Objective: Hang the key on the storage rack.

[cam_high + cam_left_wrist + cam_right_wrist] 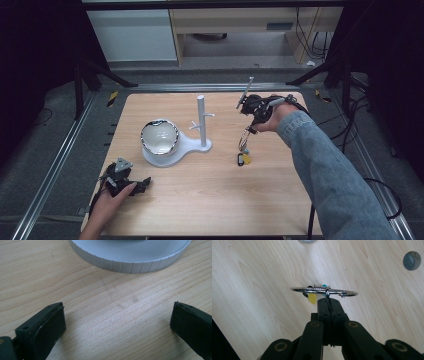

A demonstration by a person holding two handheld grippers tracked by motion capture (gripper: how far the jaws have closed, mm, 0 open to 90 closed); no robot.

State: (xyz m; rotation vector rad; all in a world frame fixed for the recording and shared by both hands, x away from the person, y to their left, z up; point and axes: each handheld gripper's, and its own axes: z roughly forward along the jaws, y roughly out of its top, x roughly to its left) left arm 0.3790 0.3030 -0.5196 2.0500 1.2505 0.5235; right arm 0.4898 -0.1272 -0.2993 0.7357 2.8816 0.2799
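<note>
A key ring (324,290) of bright metal hangs from my right gripper (329,301), whose jaws are shut on it. In the high view the right gripper (248,129) is held above the table's right half, and the key ring (244,141) dangles with small yellow and dark tags (244,159) at its low end. A white stand with an upright post and pegs (201,122) sits at the table's middle, a shiny bowl (159,136) on its base. My left gripper (141,184) rests at the front left, open over bare wood, with the stand's ribbed base (130,263) just ahead.
The wooden table (210,200) ends at metal rails left and right. A person's denim sleeve (330,175) crosses the right side. A grey round object (412,260) shows in the right gripper view's upper right. Cables lie on the floor at the right.
</note>
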